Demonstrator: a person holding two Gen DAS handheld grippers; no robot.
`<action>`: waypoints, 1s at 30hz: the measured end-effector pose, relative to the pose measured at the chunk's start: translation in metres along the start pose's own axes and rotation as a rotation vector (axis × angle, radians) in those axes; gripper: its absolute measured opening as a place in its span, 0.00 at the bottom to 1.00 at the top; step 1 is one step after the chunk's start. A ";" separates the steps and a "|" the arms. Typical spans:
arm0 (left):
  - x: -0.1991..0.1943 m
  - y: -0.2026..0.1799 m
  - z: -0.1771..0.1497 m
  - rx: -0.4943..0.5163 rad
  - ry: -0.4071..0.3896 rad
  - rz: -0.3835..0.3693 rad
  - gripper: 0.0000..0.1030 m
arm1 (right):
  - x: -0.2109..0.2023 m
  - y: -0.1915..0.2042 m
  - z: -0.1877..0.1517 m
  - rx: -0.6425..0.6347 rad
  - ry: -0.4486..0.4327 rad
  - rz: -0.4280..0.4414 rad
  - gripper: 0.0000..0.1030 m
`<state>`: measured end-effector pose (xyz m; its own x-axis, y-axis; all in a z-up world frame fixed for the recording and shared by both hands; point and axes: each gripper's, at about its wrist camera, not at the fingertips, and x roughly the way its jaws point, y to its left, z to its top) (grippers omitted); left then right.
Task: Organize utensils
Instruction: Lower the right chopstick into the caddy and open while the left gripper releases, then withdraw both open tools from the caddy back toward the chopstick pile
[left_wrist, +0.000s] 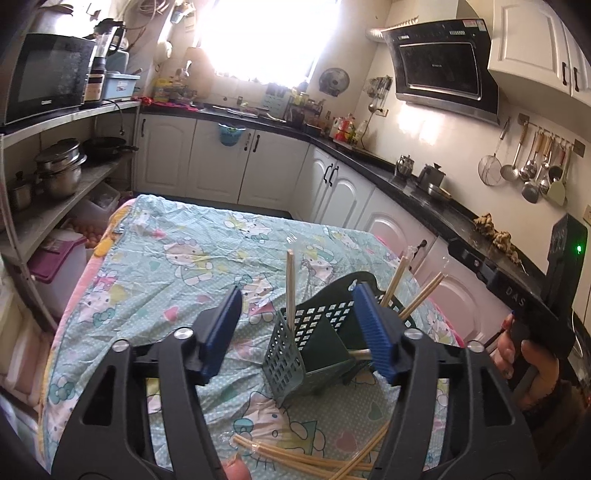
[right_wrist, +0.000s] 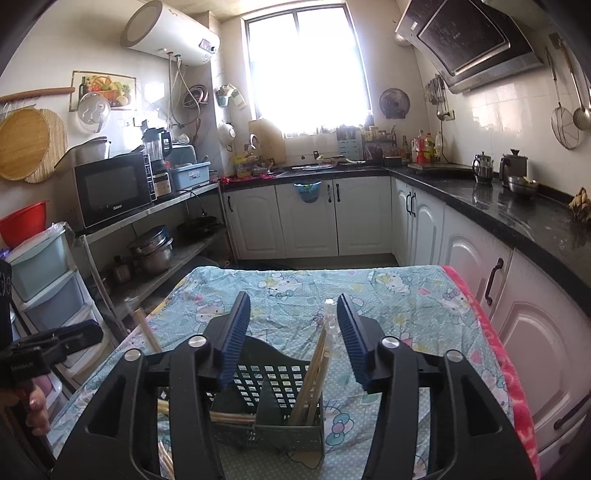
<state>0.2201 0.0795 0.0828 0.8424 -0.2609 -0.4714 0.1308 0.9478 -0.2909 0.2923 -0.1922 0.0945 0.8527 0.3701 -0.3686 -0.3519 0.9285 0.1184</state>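
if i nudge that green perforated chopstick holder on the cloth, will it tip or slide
The green holder looks like thin perforated plastic, so it is probably light and easy to shove. Chopsticks stand well above its rim, which likely makes it top-heavy and prone to tipping. The wrinkled tablecloth beneath it may catch its base, so it would probably tip before it slides.

Left hand-held gripper (left_wrist: 295, 332): black arms, ribbed blue pads (left_wrist: 373, 332), silver screws.

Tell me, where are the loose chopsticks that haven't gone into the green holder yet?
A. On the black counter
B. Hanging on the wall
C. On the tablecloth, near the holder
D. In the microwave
C: the loose chopsticks lie on the tablecloth, just in front of the green holder.
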 end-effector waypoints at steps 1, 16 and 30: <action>-0.003 0.001 0.001 -0.006 -0.001 0.004 0.60 | -0.002 0.001 0.000 -0.003 -0.001 0.000 0.52; -0.041 0.009 -0.002 -0.046 -0.067 0.030 0.90 | -0.035 0.008 -0.003 -0.045 -0.030 0.004 0.68; -0.057 0.008 -0.013 -0.048 -0.081 0.036 0.90 | -0.058 0.020 -0.015 -0.089 -0.032 0.005 0.71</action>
<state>0.1658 0.0994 0.0966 0.8857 -0.2092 -0.4144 0.0761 0.9460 -0.3150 0.2303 -0.1958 0.1040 0.8622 0.3766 -0.3387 -0.3878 0.9210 0.0369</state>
